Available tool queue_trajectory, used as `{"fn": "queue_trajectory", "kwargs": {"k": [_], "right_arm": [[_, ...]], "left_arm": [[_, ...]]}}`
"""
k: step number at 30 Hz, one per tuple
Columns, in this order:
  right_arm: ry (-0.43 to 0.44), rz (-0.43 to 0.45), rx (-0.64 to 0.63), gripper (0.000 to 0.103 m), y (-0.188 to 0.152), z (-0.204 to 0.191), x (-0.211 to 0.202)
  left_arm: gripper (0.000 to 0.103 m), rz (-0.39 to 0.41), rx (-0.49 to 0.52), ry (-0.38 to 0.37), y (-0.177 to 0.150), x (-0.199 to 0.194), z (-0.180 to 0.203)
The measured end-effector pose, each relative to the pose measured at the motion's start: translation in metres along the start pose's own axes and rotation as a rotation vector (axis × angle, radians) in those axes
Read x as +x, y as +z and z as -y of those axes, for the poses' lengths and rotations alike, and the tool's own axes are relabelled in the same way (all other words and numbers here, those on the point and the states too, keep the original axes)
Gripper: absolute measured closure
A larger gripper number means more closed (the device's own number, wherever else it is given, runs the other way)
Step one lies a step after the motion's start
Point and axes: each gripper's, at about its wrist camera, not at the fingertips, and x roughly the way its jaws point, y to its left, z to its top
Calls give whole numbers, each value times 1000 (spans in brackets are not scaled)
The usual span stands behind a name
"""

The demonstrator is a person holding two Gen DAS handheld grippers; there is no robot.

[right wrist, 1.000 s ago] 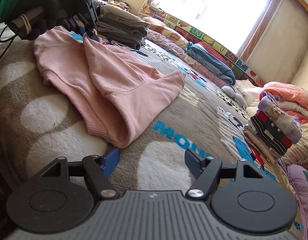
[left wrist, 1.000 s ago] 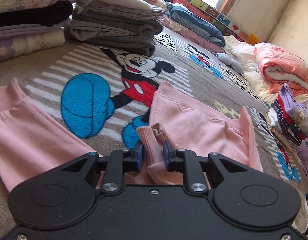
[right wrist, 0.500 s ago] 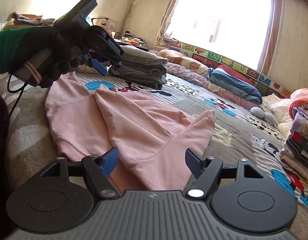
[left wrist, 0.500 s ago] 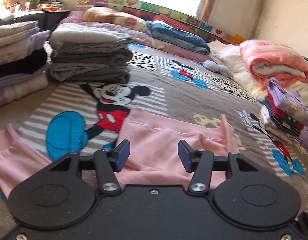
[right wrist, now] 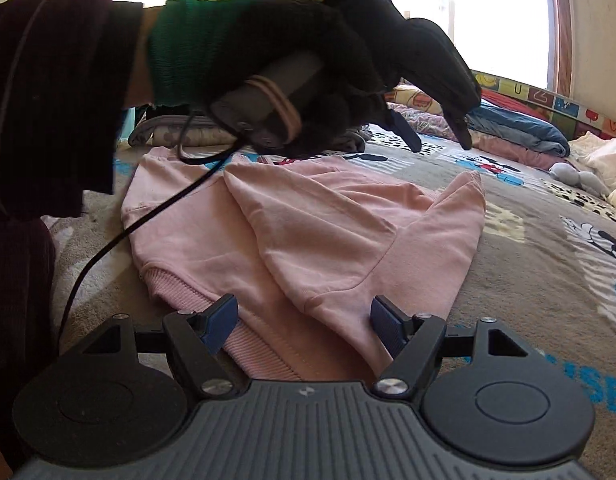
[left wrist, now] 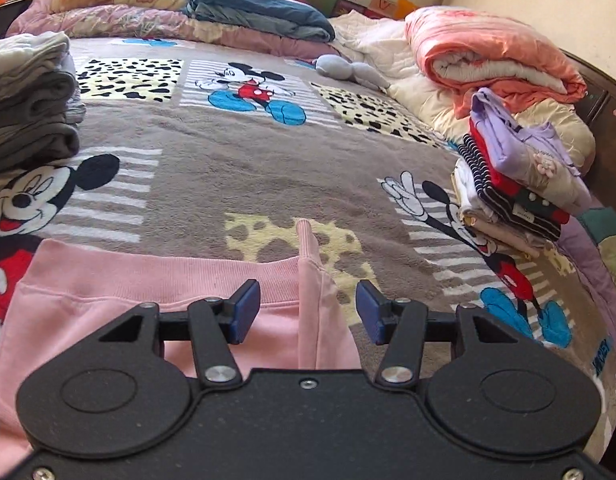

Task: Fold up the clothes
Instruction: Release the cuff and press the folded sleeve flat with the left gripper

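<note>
A pink sweatshirt (right wrist: 328, 232) lies partly folded on the cartoon-mouse blanket (left wrist: 267, 160), one sleeve laid across its body. In the left wrist view its ribbed hem (left wrist: 107, 320) lies under my left gripper (left wrist: 308, 304). That gripper is open, and a raised pink ridge stands between the pads without touching them. The right wrist view shows the left gripper (right wrist: 436, 136) hovering above the sweatshirt's far side, held by a black-gloved hand (right wrist: 267, 64). My right gripper (right wrist: 303, 320) is open, low over the near ribbed hem, gripping nothing.
A grey folded stack (left wrist: 27, 112) sits at the far left. A mixed folded pile (left wrist: 520, 184) stands at the right edge, with an orange quilt (left wrist: 488, 56) behind it. Blue bedding (left wrist: 259, 12) and a grey soft toy (left wrist: 348, 70) lie at the back. A black cable (right wrist: 119, 236) hangs from the hand.
My left gripper let go of the pink cuff, opened, and swung right along the sweatshirt. The gloved hand now looms large in the right wrist view. My right gripper edged closer over the hem.
</note>
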Motion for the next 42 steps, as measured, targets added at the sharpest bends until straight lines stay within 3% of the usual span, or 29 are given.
{"fn": "queue_trajectory", "kwargs": {"k": [2,3,4,6,9,14,20,21,25,29,31,35,38,42], "right_arm": [[12,2,20,30,-1,2,-1],[17,6,27,30,-1,3,-1],[23,5,33,30,-1,4,-1],[36,5,47,30,-2,6,-1],[50,-2,61,29,-4,7,-1],[67,-7,72,26,-4,11,3],[76,-12,77,26,-5,10,3],[76,-11,77,26,-5,10,3],[74,-10,79,26,-5,9,2],[75,-10,82,26,-5,10,2],[77,-10,84,26,-5,10,2],[81,-10,87,25,-5,11,2],[91,-8,91,25,-6,12,1],[99,-6,89,25,-4,14,0]], "left_arm": [[52,-29,-12,2,4,17,-1],[60,-41,-24,1,5,24,-3],[75,-52,-35,-1,5,28,-5],[90,-61,-54,-3,3,35,-10],[93,-62,-52,22,-1,41,-14],[93,-66,-17,73,-9,54,-19],[81,-54,40,160,-11,56,-10],[76,-48,48,175,-11,54,-8],[76,21,62,244,-4,38,-5],[76,40,106,158,3,33,14],[76,17,151,151,2,43,23],[75,-69,187,218,-9,78,16],[68,-68,144,257,-1,70,9],[68,-10,119,224,-1,38,1]]}}
